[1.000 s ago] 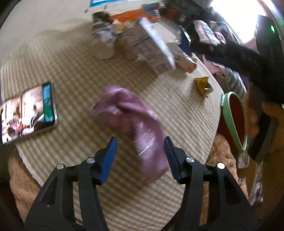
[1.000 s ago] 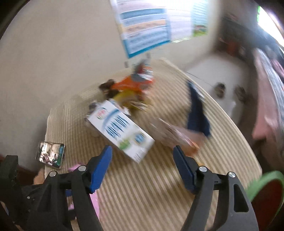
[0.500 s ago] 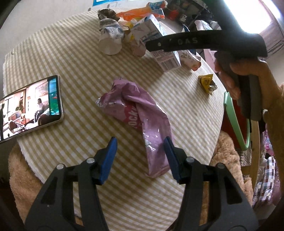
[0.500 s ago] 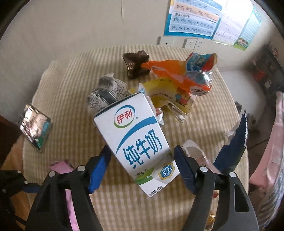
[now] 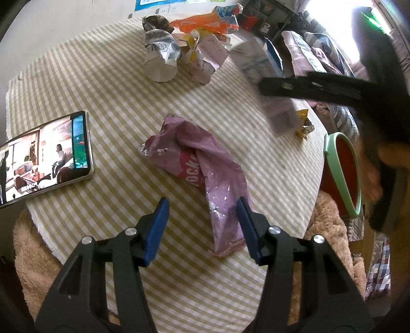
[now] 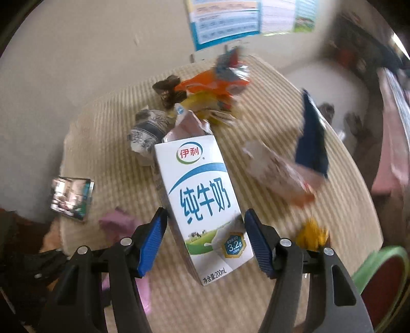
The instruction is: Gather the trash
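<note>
Left wrist view: the left gripper (image 5: 202, 225) hangs over the near part of the round checked table (image 5: 107, 84) with its jaws spread wide and nothing between them. The crumpled pink wrapper (image 5: 202, 166) lies flat on the table; its lower end reaches toward the right-hand blue pad. Relative to the pink wrapper, a phone (image 5: 43, 156) with a lit screen lies well to the left near the table's edge. A crushed paper cup (image 5: 160, 57) sits far behind the wrapper, beside an orange wrapper (image 5: 205, 23). A small yellow wrapper (image 5: 303, 123) lies to the wrapper's right near the rim, and a green-rimmed bin (image 5: 342, 174) stands beyond the table edge on that side. The blurred black arm of the other tool crosses above.

Right wrist view: the right gripper (image 6: 205, 238) has its jaws set wide on either side of the milk carton (image 6: 202, 199). Whether the pads touch it, or whether it is lifted, cannot be told. Relative to the carton, the pink wrapper (image 6: 118, 220) lies to the left. The paper cup (image 6: 147, 133) is just behind, and the orange wrapper (image 6: 212, 82) farther back. The yellow wrapper (image 6: 311, 234) is at right.
</note>
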Demonstrator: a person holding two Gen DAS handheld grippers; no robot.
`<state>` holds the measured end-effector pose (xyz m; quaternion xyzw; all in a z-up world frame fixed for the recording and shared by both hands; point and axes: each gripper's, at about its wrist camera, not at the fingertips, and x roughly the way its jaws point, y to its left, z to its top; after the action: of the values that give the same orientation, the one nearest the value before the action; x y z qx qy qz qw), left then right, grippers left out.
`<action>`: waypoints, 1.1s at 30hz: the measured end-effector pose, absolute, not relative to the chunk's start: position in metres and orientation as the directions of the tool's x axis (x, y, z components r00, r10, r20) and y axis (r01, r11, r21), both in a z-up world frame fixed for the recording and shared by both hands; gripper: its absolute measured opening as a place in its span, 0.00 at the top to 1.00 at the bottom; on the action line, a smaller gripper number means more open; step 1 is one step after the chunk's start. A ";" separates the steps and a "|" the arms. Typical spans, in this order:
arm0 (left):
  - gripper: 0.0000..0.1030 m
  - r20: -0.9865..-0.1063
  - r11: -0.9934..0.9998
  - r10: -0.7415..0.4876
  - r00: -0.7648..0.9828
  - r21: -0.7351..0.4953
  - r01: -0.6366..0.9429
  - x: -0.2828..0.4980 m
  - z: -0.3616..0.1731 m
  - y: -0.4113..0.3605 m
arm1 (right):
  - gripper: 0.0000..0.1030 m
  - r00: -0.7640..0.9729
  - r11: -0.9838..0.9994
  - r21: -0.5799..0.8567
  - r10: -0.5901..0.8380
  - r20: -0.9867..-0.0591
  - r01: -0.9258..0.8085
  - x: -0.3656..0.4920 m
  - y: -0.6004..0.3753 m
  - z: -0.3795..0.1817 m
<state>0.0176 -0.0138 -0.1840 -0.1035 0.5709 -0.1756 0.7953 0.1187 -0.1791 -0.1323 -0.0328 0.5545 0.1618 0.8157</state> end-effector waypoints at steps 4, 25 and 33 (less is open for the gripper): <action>0.50 -0.870 0.915 -0.401 0.286 -0.369 0.162 0.018 -0.185 -0.015 | 0.43 0.321 0.957 0.140 0.220 -0.921 -0.254 0.094 -0.195 -0.132; 0.52 -0.865 0.905 -0.424 0.270 -0.389 0.174 0.022 -0.187 -0.028 | 0.37 0.310 0.979 0.165 0.194 -0.931 -0.118 0.068 -0.223 -0.167; 0.52 -0.852 0.889 -0.454 0.260 -0.413 0.197 0.022 -0.186 -0.036 | 0.38 0.364 0.986 0.093 0.138 -0.921 -0.136 0.058 -0.222 -0.168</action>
<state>0.0221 -0.0359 -0.1856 -0.1123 0.5719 -0.2069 0.7858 0.0577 -0.2221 -0.1677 0.0006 0.5576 0.0829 0.8259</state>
